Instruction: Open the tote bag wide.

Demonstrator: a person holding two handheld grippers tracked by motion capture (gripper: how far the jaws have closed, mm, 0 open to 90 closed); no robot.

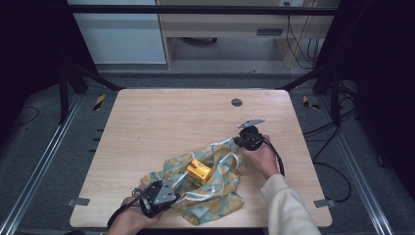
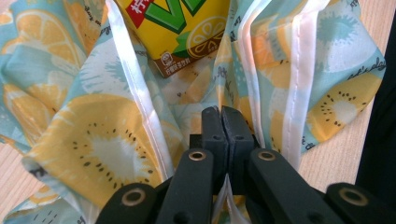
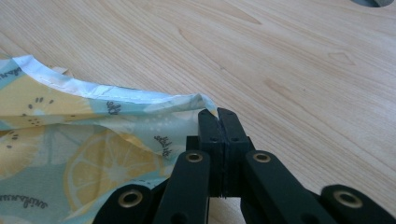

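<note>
Both grippers' fingers were clamped on the fruit-printed fabric bag [image 1: 205, 193] – left gripper [image 2: 221, 114] at six o'clock, right gripper [image 3: 217, 115] at two. Uneven pulling risked tipping the yellow drink carton [image 1: 198, 171] onto the table [image 1: 161, 117].

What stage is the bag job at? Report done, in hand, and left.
Done: the yellow carton already sits on the fruit-print bag, amid its folds. In hand: the left gripper is shut on the bag's near side, the right gripper shut on its far edge, and the cloth lies loose on the table. Left: probably closing the bag around the carton, which is exposed from above.
</note>
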